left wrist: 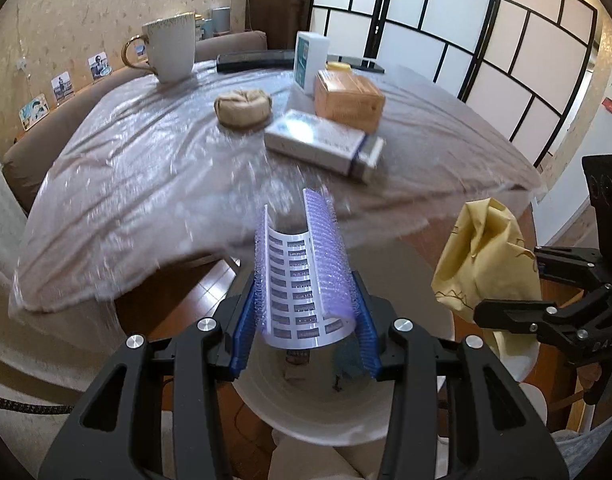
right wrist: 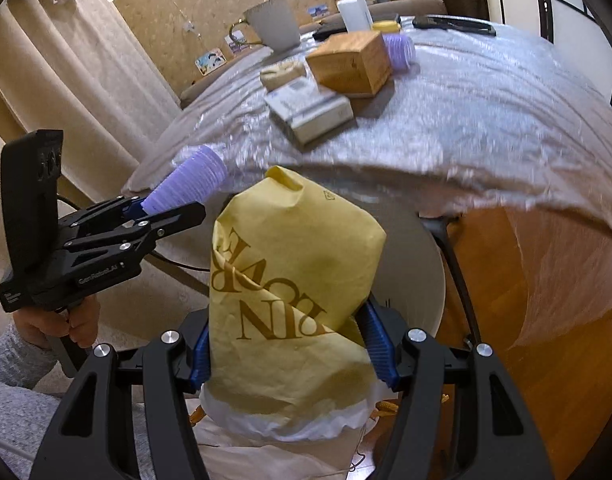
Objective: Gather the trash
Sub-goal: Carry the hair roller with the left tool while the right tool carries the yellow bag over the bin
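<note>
A ridged lilac plastic cup [left wrist: 304,268] with a printed white lining is clamped between the left gripper [left wrist: 304,320]'s blue ribbed pads. Below its fingers gapes a white bin [left wrist: 317,404], its contents too dark to identify. The right gripper [right wrist: 290,344] pinches a crumpled yellow paper bag [right wrist: 294,280], its lettering partly creased away. Beyond the fingertips lies the plastic-sheeted table [left wrist: 146,168].
</note>
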A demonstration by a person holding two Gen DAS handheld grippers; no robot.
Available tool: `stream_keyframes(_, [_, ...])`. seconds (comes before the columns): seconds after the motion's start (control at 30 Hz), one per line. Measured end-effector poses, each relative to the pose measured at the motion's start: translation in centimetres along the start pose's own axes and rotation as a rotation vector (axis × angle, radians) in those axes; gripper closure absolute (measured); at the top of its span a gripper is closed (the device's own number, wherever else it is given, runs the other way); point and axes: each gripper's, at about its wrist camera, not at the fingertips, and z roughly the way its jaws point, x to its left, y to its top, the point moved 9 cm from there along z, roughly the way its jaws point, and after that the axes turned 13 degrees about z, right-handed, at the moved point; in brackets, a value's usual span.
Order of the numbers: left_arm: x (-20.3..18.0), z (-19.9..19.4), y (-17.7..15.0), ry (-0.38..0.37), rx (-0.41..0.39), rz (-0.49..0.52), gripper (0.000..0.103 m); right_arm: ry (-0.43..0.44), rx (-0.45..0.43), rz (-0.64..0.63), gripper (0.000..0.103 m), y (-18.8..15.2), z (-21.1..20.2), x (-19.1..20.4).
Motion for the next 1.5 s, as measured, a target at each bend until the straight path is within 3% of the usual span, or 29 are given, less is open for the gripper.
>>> stream_keyframes(0.53, [-1.5, 2.5, -4.4, 0.012, 0.09, 0.01, 0.059, -0.045, 0.011, 0.01, 0.042, -2.0, 3.0, -1.4])
stream_keyframes(1.5, [-0.9, 6.1, -5.5, 0.028, 0.164, 0.038, 0.059, -0.055, 0.041, 0.028, 0.042, -2.7, 5.8, -2.3])
